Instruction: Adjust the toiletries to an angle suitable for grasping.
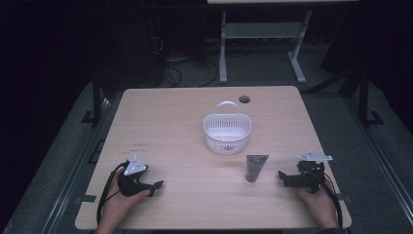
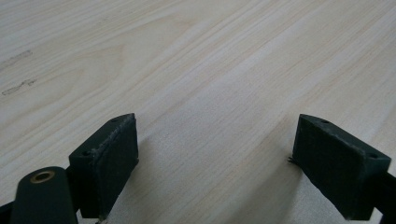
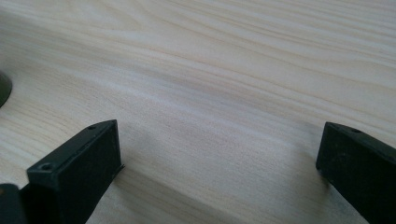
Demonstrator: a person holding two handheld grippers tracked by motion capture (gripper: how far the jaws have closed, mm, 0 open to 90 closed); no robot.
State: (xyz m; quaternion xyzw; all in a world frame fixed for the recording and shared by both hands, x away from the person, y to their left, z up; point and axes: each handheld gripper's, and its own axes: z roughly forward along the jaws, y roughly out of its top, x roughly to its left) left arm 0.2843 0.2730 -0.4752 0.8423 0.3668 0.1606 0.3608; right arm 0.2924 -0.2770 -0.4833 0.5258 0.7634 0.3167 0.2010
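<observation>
A pale wooden worktop [image 1: 185, 122] carries a white basket [image 1: 227, 130] set a little beyond its middle, its handle arched over the far rim. The slotted basket looks empty as far as the high view lets one tell. Just in front of the basket and slightly to its right stands a dark tube [image 1: 255, 167], its wide crimped end up and its cap on the wood — close to the basket but not touching it. A small round hole [image 1: 244, 99] sits in the worktop near the far edge, behind the basket.

The left gripper [image 1: 157, 185] rests low at the near left of the worktop, held in the person's left hand [image 1: 118, 202], a grey plate [image 1: 135, 166] on top and a black cable [image 1: 103, 197] looping back toward the near edge. Its jaws point right, toward the centre. In the left gripper view the jaws stand wide apart with bare wood grain between them, gripping nothing.

The right gripper [image 1: 283, 175] sits at the near right, held in the right hand [image 1: 319, 204], its jaws pointing left toward the tube, which lies near but apart from them. In the right gripper view the jaws are likewise spread wide over bare wood — a dark rounded edge [image 3: 3, 88] shows at the far left of that view, too little to identify.
</observation>
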